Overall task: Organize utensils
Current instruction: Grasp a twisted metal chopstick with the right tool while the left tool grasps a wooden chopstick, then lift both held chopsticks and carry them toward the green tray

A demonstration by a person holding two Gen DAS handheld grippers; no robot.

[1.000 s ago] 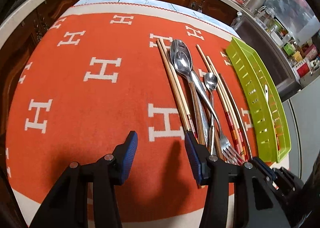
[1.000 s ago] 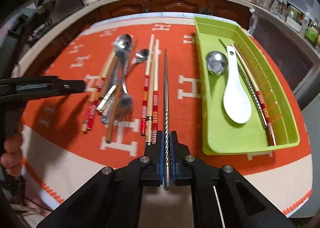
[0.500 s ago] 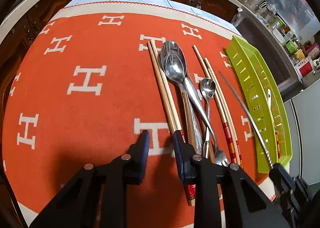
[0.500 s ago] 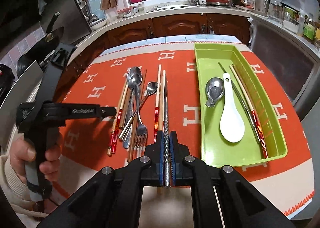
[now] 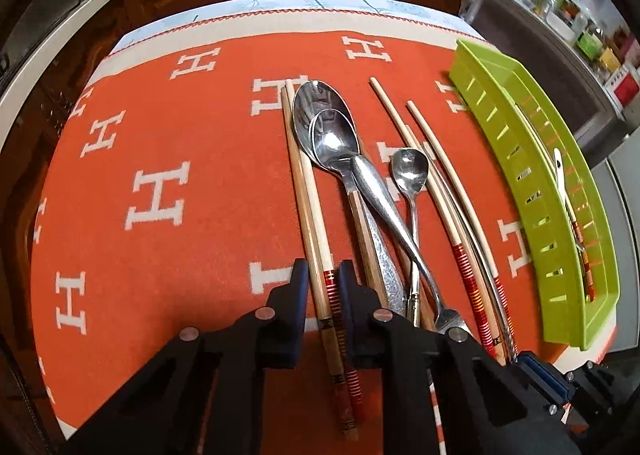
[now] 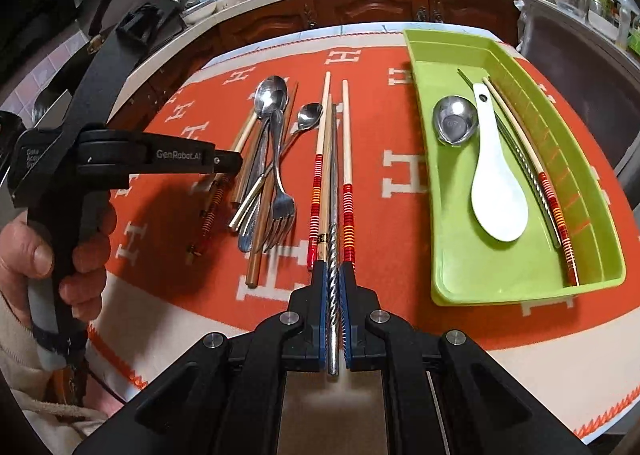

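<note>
Both claws on chopsticks, orange H-pattern cloth on the worktop.

L claw (image 5: 323, 287) is closing round a pair of wooden chopsticks (image 5: 310, 207) w/ red-banded ends; sticks lie between its blue pads, looks like they aren't pressed yet, hard to tell at this angle. R claw (image 6: 333, 287) is pinched tight on a twisted metal chopstick (image 6: 331, 215), which points away over the cloth (image 6: 192, 275), between two more red-banded wooden chopsticks (image 6: 347, 159). Just left of those: a heap of spoons (image 6: 272, 95), a fork (image 6: 282, 211) and other sticks. Green tray (image 6: 452, 255) sits to the right, holding a white rice paddle (image 6: 494, 191), a metal ladle head (image 6: 456, 121) and a few chopsticks along its far wall. A person's hand (image 6: 36, 255) grips the L handle.
</note>
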